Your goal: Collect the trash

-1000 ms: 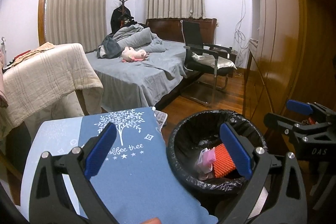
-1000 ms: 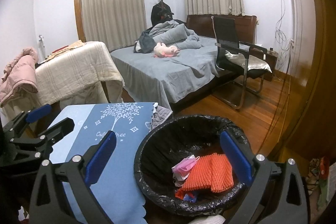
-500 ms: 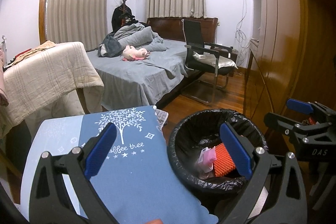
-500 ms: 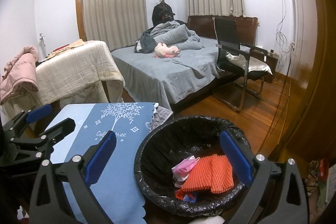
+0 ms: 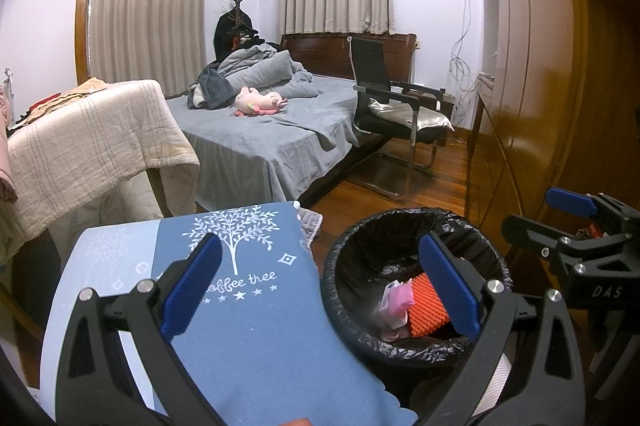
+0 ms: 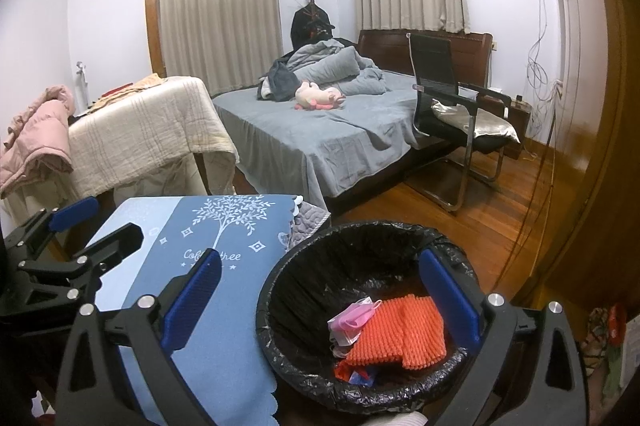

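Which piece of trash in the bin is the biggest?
The orange foam net in the trash bin: ribbed, and wider than the pink face mask beside it or the small red-and-blue scrap below.

Black-lined bin [image 6: 280, 290] holds orange ribbed mesh [image 6: 400, 336]; blue tablecloth [image 6: 224, 306], white tree.

grey bed [image 6: 340, 130], black chair [image 6: 452, 106], curtained windows [image 6: 218, 10], wood floor [image 6: 500, 210], wardrobe probably right [image 5: 520, 74].

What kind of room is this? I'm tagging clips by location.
A home bedroom, most likely: a bed with a rumpled duvet, curtains and a coat stand. A lined bin sits nearest.
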A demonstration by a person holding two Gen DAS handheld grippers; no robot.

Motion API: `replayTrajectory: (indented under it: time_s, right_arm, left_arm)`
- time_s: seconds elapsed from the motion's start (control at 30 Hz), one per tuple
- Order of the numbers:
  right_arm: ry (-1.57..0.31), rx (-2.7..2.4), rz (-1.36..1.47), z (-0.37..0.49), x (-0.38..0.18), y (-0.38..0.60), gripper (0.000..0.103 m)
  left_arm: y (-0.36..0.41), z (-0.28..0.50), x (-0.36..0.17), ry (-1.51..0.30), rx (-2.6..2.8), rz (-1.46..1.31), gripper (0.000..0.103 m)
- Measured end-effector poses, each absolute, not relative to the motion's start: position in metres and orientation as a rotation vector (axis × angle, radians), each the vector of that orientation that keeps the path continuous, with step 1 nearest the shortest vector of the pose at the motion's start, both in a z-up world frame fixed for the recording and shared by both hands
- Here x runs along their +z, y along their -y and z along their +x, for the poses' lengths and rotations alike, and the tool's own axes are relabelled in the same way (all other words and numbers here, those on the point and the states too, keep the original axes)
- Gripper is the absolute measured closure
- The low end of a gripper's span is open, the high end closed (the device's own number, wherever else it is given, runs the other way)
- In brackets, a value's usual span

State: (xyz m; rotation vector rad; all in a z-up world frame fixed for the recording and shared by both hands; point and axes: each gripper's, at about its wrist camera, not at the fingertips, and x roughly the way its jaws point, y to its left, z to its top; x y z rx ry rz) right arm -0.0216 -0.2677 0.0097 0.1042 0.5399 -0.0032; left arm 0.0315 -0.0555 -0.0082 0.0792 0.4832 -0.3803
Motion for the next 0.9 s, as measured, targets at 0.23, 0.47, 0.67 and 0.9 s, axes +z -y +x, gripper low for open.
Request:
replayTrajectory:
  time_s: [0.23, 0.47, 0.67, 0.9]
  right_arm:
    - [-0.538, -0.003, 0.102, -0.0215, 0.0099, 0.2676, 0.006]
    - [-0.538, -0.004, 0.103, -0.0217, 0.0091, 0.2669, 0.006]
    - [-0.54, -0.002, 0.103, -0.021, 0.0098, 0.2662, 0.006]
    - [-0.539, -0.003, 0.102, -0.0211, 0.0093, 0.2659, 0.006]
  left_arm:
    - [0.0551, 0.0317, -0.0083, -0.483, -0.381, 0.08, 0.007]
    - [0.0553, 0.0314, -0.0077, -0.482, -0.381, 0.081, 0.007]
    - [0.0549, 0.0317, -0.0085, -0.483, -0.381, 0.08, 0.007]
    - [0.0549, 0.0314, -0.0083, -0.482, -0.381, 0.081, 0.007]
